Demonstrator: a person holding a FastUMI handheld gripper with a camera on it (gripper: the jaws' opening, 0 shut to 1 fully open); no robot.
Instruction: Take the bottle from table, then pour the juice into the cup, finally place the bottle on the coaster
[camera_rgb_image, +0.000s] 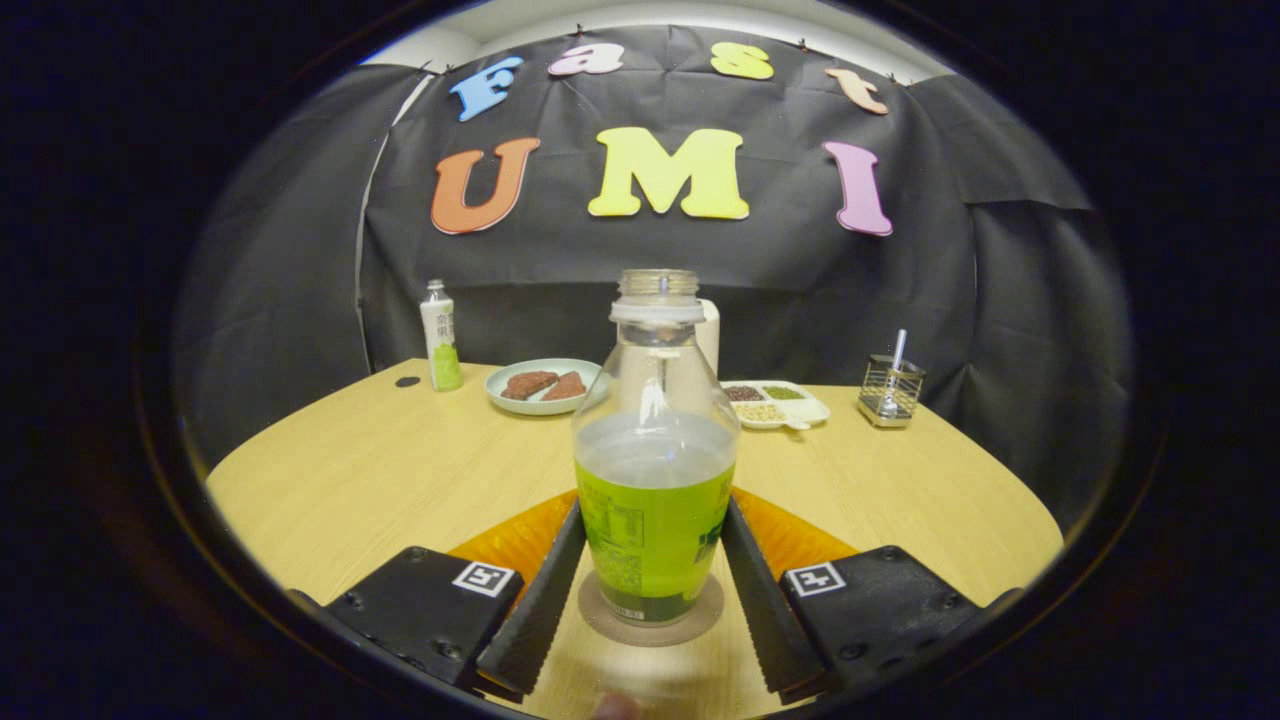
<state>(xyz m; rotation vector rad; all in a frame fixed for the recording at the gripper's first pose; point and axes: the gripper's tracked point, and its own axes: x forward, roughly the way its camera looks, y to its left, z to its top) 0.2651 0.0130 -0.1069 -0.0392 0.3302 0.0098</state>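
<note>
A clear, uncapped bottle (655, 470) with a green label stands upright on a round brown coaster (605, 622). Green juice fills it to about half its height. My gripper (655, 508) has one finger on each side of the bottle's lower body, and both fingers (545, 590) press against it. Right behind the bottle's neck stands a white cup (711, 335), mostly hidden by the bottle. The table (380, 470) is light wood.
At the back of the table are a small white and green bottle (440, 335), a plate with brown pieces (545, 385), a divided white dish of grains (775, 403) and a wire holder with a metal utensil (890, 388). Black cloth walls close off the back.
</note>
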